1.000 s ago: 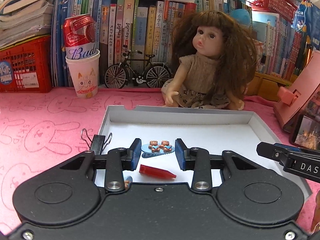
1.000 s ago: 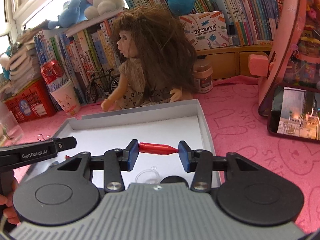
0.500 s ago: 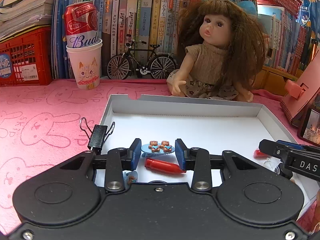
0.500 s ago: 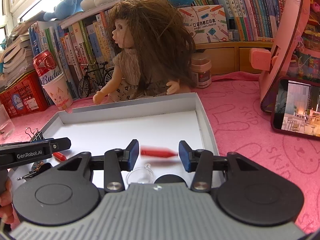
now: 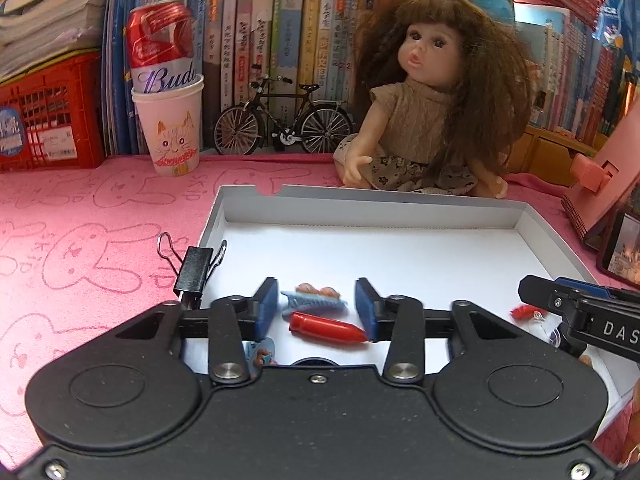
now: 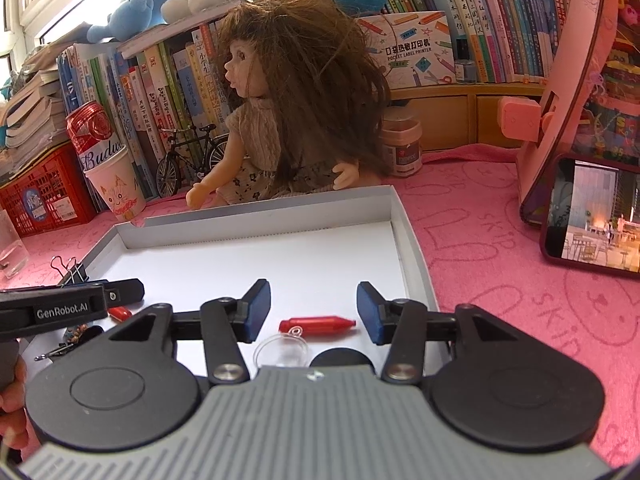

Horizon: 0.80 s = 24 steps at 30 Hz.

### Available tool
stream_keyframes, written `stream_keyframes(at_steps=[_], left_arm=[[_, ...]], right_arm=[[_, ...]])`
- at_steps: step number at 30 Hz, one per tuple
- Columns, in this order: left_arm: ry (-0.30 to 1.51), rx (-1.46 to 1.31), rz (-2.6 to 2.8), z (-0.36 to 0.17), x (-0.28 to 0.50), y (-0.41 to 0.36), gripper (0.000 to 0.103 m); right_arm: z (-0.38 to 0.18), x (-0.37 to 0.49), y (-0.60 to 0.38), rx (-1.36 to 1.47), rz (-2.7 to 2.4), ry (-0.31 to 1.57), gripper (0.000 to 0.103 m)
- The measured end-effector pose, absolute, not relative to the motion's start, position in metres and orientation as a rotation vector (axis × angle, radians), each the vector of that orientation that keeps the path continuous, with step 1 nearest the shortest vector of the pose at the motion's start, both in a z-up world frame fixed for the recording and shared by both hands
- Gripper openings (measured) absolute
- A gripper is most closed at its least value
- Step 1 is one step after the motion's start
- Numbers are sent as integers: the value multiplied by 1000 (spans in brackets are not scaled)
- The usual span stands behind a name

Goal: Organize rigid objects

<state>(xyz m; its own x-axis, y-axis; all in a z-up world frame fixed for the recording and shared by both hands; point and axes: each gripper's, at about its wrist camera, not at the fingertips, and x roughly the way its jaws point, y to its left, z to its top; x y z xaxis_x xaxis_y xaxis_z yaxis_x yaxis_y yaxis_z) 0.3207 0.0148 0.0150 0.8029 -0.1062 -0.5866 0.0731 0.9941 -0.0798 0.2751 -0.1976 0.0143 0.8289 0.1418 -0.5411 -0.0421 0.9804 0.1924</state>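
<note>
The white tray (image 6: 412, 240) sits on the pink tabletop (image 6: 500, 280) before the doll. Both grippers, left (image 5: 316, 308) and right (image 6: 313, 312), have just been opening, releasing a hair clip (image 5: 312, 302) and red crayon (image 6: 318, 325) inside the tray. Release step appears complete; next calls for fetching the binder clip (image 5: 194, 268) at the tray's left rim.

Both wrist cameras look closely down into one white tray (image 5: 248, 212).

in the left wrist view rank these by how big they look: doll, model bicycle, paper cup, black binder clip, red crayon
Largest to smallest as they appear:
1. doll
2. model bicycle
3. paper cup
4. red crayon and black binder clip: too alike to rank, and both sit nearest the camera, which inflates them.
</note>
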Motion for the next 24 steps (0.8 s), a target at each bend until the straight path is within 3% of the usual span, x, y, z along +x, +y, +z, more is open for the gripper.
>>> stream_keyframes(at_steps=[1, 3, 9, 24], left_arm=[[628, -45, -88, 16, 319, 13, 60], [612, -35, -91, 19, 315, 11, 66], [603, -53, -108, 27, 304, 10, 75], [542, -56, -106, 54, 247, 17, 83]], right_arm=[[15, 274, -197, 173, 95, 588, 64], [17, 271, -194, 158, 97, 579, 66], [25, 259, -188, 126, 105, 552, 74], [48, 220, -182, 70, 52, 531, 85]])
